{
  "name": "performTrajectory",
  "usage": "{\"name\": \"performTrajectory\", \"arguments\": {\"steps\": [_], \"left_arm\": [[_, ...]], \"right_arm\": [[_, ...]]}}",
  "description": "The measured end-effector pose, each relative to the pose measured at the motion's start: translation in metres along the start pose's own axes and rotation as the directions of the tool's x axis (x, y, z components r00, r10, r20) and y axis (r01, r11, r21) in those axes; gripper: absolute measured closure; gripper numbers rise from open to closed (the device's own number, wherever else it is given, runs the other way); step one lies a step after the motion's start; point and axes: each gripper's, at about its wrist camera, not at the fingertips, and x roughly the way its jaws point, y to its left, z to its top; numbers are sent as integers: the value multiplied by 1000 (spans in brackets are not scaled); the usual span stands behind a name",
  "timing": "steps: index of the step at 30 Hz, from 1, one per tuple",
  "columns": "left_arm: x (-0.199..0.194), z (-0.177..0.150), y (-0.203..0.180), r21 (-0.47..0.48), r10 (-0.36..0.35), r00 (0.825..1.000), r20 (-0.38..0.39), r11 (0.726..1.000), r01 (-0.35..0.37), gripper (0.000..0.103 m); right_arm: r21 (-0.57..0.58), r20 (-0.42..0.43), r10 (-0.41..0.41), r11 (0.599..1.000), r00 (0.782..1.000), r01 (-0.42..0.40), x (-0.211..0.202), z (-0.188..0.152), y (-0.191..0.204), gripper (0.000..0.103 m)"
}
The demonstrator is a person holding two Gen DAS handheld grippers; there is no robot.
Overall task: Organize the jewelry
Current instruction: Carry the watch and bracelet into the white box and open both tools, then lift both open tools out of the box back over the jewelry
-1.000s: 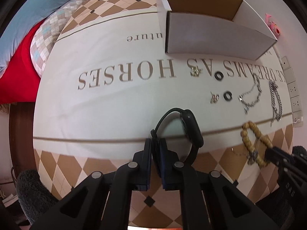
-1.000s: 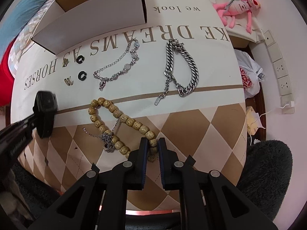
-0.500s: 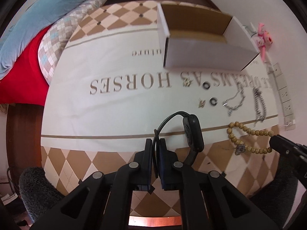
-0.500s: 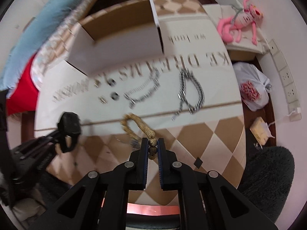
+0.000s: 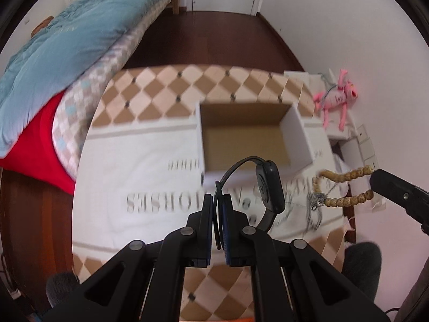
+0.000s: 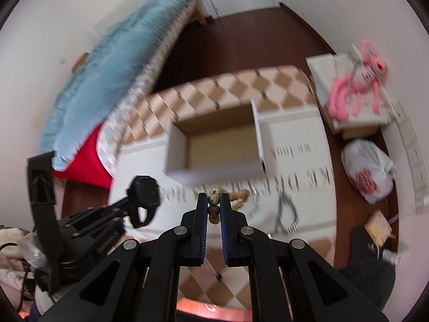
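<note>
A: Since a second ago both my hands have come up off the worktop. The watch and the beads, which lay on the cloth, now hang in the air, and the box has come from the top edge to mid-frame.

B: What is each gripper doing?

A: My left gripper is clamped shut on the strap of the watch; its body hangs at about 1 o'clock from the tips. My right gripper pinches two or three beads of the bracelet. In the left view the rest of the bracelet trails in a loop at 3 o'clock, with a small silver charm dangling from it.

B: And the box?

A: Open, looks empty, at 12 o'clock ahead of both grippers. The chains and small pieces are on the cloth, too blurred to count.

B: What could go wrong?

A: The bead grip is narrow; round beads could roll out between the pads if I swing fast. The hanging loop or the charm could catch the near wall of the box and tip it or fall outside. The watch swings on a thin strap, so it might slip too.
</note>
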Motion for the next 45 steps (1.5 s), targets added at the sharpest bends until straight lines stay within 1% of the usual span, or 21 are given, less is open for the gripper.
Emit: {"name": "performTrajectory", "arguments": {"steps": [4, 8, 11, 14, 18, 21, 22, 23, 24, 25, 27, 28, 29, 30, 31, 32, 33, 34, 38, 40, 45], "left_arm": [[17, 36, -1, 6, 4, 1000, -10, 1000, -4, 99], [52, 62, 2, 9, 11, 997, -71, 1000, -11, 99], [77, 73, 7, -13, -7, 992, -130, 1000, 5, 99], [91, 80, 7, -21, -18, 988, -151, 1000, 15, 98], [101, 92, 6, -49, -24, 983, -184, 999, 15, 88], [103, 98, 6, -82, -42, 979, -201, 996, 26, 83], [101, 99, 6, -84, -32, 979, -202, 996, 15, 70], [98, 100, 5, -84, -26, 979, -200, 996, 9, 44], [96, 102, 5, -84, -25, 981, -192, 996, 9, 33], [92, 102, 5, -85, -25, 984, -175, 996, 11, 26], [85, 102, 5, -79, -12, 988, -156, 997, 0, 25], [82, 101, 6, -73, 3, 989, -150, 997, -15, 24], [79, 100, 7, -66, 29, 990, -137, 997, -38, 15], [76, 98, 8, -57, 52, 992, -119, 997, -59, 9], [74, 96, 9, -52, 72, 992, -101, 996, -77, 2], [72, 92, 10, -51, 94, 992, -82, 994, -99, 2], [71, 88, 11, -48, 112, 991, -68, 992, -115, 2], [71, 84, 12, -47, 124, 991, -56, 991, -126, 2], [76, 65, 15, -46, 146, 988, -41, 988, -147, 2], [80, 59, 15, -41, 166, 985, -43, 985, -167, 2], [82, 48, 17, -51, 173, 984, -49, 983, -176, 2]], "right_arm": [[-34, 27, 6, 999, 1000, -5, 12, 37, 8, 94], [-38, 2, -6, 999, 1000, 6, 46, 70, 5, 94], [-33, -19, -26, 999, 999, 25, 72, 87, -1, 94], [-27, -37, -36, 999, 999, 35, 96, 100, -6, 94], [-29, -51, -30, 999, 998, 29, 108, 106, -8, 94], [-36, -102, -12, 999, 995, 8, 123, 108, -9, 93], [-37, -132, -10, 999, 991, 5, 129, 106, -11, 92], [-36, -146, -16, 999, 989, 11, 131, 104, -12, 92], [-39, -158, -21, 999, 987, 15, 134, 101, -13, 87], [-34, -162, -27, 999, 986, 22, 135, 97, -17, 74], [-28, -151, -47, 999, 987, 43, 130, 92, -22, 56], [-27, -139, -58, 998, 989, 55, 126, 90, -24, 51], [-31, -124, -78, 997, 989, 75, 121, 88, -26, 48], [-33, -120, -99, 995, 988, 96, 118, 86, -27, 41], [-48, -107, -152, 988, 983, 148, 115, 83, -29, 31], [-67, -92, -198, 979, 976, 193, 113, 80, -29, 25], [-83, -79, -238, 969, 968, 232, 112, 77, -29, 12], [-103, -72, -290, 954, 954, 282, 113, 73, -30, 5], [-125, -75, -351, 932, 934, 340, 124, 63, -34, 4], [-130, -82, -359, 929, 930, 347, 131, 58, -36, 2], [-146, -62, -364, 924, 929, 353, 136, 49, -32, 2]]}}
